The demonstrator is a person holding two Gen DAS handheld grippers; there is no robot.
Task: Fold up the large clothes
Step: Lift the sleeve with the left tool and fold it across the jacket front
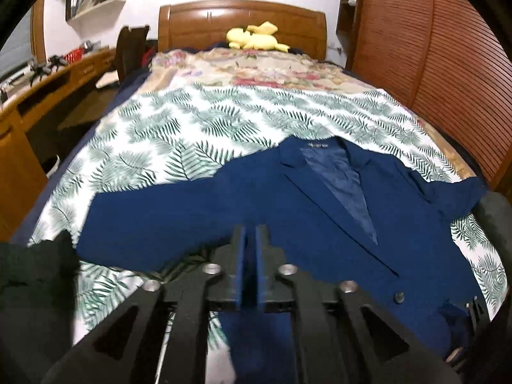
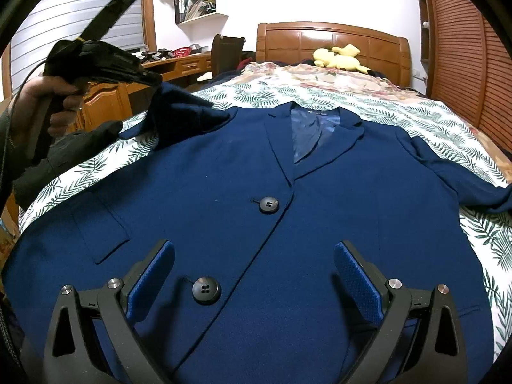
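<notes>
Blazer (image 2: 256,224) flat on bedspread (image 2: 448,121), sleeve (image 2: 179,118) lifted in left gripper (image 1: 251,240).

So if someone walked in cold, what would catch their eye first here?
The navy blazer spread face-up across the leaf-print sheet. Next, the left gripper shut on the blazer's sleeve, lifting it off the bed, while the right gripper hangs open over the lower button. Far back, a yellow plush by the headboard.
</notes>
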